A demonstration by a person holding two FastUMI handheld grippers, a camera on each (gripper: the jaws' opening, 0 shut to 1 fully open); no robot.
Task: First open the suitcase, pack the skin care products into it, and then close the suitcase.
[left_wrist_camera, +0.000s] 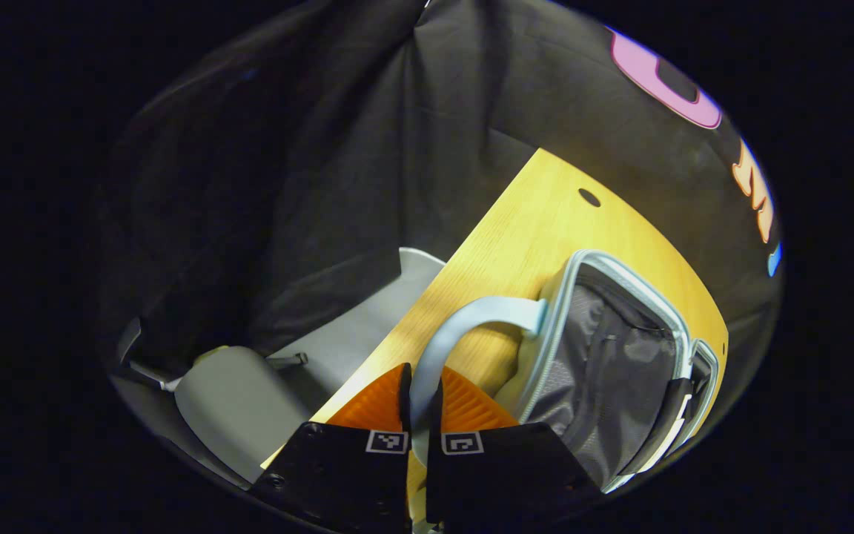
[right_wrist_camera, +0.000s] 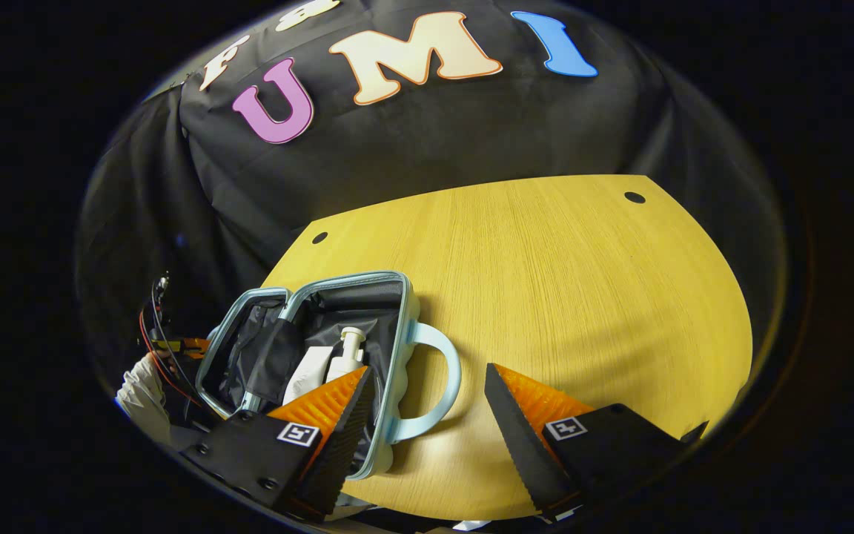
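On the table (right_wrist_camera: 545,282), left tool (left_wrist_camera: 421,404) grips suitcase handle (left_wrist_camera: 464,319)

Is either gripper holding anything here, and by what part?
The left gripper is shut on the suitcase handle; the right gripper is open, holding nothing.

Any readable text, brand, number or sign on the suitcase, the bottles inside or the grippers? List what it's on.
No readable text.
suitcase, shell and lining: no brand or label shows.
suitcase handle, pinched in the left gripper: plain.
pump bottle and white tube: any print too small to read.
square markers on the right gripper and the left gripper: coded patterns, not words.
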